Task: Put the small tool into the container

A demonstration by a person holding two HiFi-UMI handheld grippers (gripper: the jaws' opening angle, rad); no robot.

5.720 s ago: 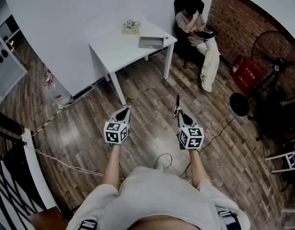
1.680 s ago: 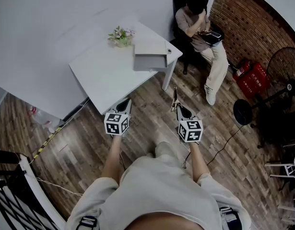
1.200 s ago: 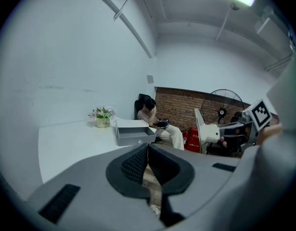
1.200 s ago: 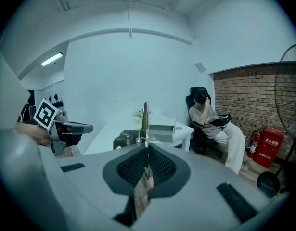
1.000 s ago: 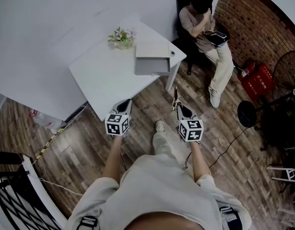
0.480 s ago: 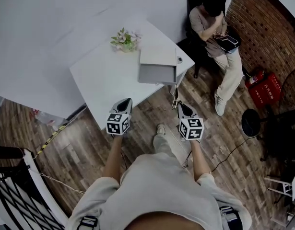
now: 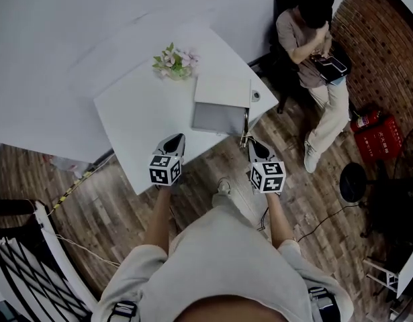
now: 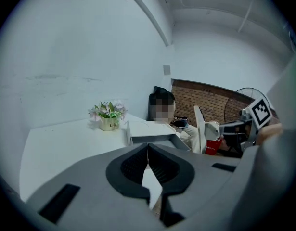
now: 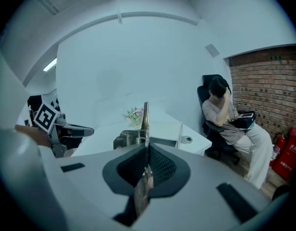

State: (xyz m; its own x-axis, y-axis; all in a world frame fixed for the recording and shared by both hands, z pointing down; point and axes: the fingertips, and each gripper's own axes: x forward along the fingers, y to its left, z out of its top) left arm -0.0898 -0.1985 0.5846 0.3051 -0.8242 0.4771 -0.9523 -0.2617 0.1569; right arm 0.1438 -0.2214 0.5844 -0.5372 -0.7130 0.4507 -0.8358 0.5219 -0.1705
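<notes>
Right tongs (image 7: 250, 145) clamp small tool (image 7: 245, 123), upright; container (image 7: 218, 118) at their 11 o'clock on worktop (image 7: 142, 123). Left tongs (image 7: 176, 141) closed, empty. Risk: narrow tool pivots in grip, clips container rim, drops off worktop.

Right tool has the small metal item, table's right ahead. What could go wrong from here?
1. The right tool holds the thin metal item with a long end sticking past its jaws; that end may snag the container wall and twist loose.
2. The flower pot stands close to the container; an overshoot might knock it.
3. The left tool, shut and empty, hangs by the table edge and may bump it.
</notes>
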